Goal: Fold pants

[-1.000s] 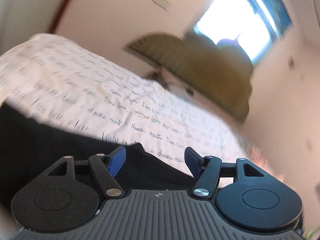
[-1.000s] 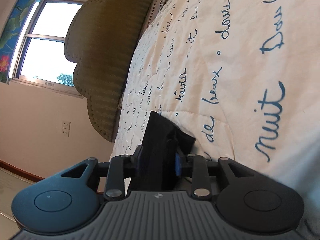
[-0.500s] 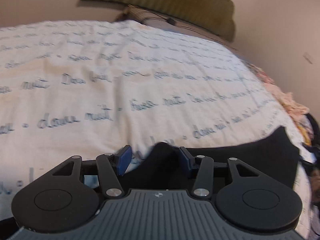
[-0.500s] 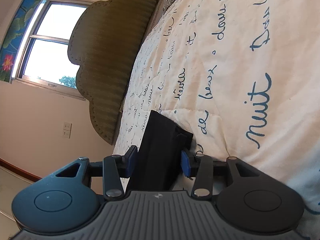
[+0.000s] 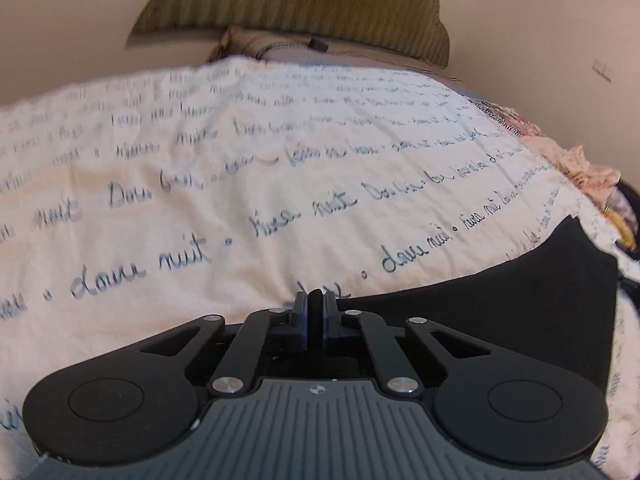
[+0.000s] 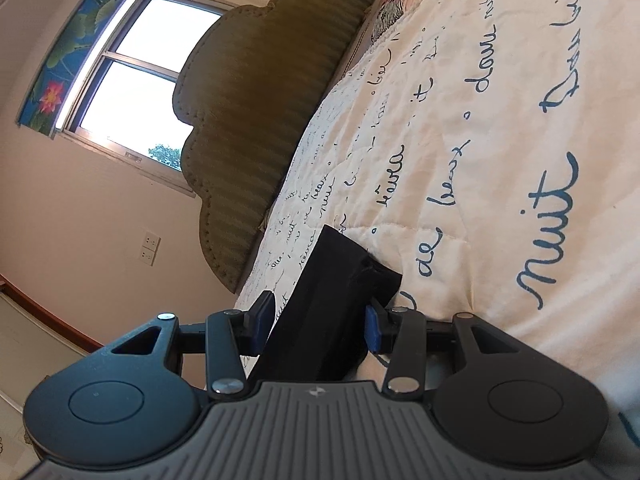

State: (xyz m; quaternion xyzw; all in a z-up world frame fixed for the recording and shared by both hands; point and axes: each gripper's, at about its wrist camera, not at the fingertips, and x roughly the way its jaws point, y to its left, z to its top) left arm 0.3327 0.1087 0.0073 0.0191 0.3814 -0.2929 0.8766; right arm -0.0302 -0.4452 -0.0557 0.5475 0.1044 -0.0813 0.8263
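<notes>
The cream bedspread (image 5: 248,184), printed with rows of dark blue handwriting, is the landmark here: it spreads wide and bare ahead of both grippers up to the ribbed olive headboard (image 5: 296,4), so most of its surface is free. In the left wrist view its far right edge falls away beside a heap of pinkish patterned cloth (image 5: 576,168). The black pants (image 5: 500,312) lie along the near edge of the bedspread, a smooth dark band running out to the right and ending in a straight cut edge near that corner. The left gripper (image 5: 315,312) has just been closing, and its jaws now stand pinched together on a thin ridge of the pants' black fabric at the bedspread's near edge. In the right wrist view the bedspread tilts steeply, its edge dropping toward the wall with a window (image 6: 132,76) and a socket plate (image 6: 150,249). The right gripper (image 6: 316,320) has its blue pads set apart with a folded, stiff-looking black wad of the pants between them; whether the pads press on it I cannot tell.
</notes>
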